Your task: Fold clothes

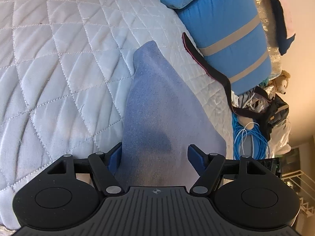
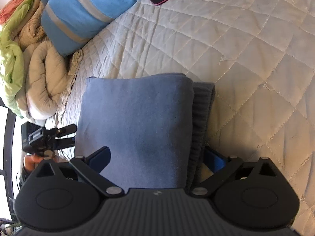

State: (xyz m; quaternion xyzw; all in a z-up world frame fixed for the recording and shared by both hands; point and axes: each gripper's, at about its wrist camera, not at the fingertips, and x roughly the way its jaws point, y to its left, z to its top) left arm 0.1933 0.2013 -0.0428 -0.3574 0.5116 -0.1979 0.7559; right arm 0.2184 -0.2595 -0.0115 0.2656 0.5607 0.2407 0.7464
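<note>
A blue garment lies folded on the white quilted bed. In the left wrist view it runs from between the fingers up to a rounded end. My left gripper stands open over its near part, one blue pad at the cloth's left edge and the other above the cloth. In the right wrist view the same blue garment shows a dark ribbed hem along its right side. My right gripper is open wide, straddling cloth and hem. The left gripper, held by a hand, sits at the garment's left edge.
Blue pillows with grey stripes lie at the head of the bed, with a black strap edged in pink beside them. Off the bed's side are a blue cable coil, a plush toy and bags. A beige comforter and green blanket are piled by the pillows.
</note>
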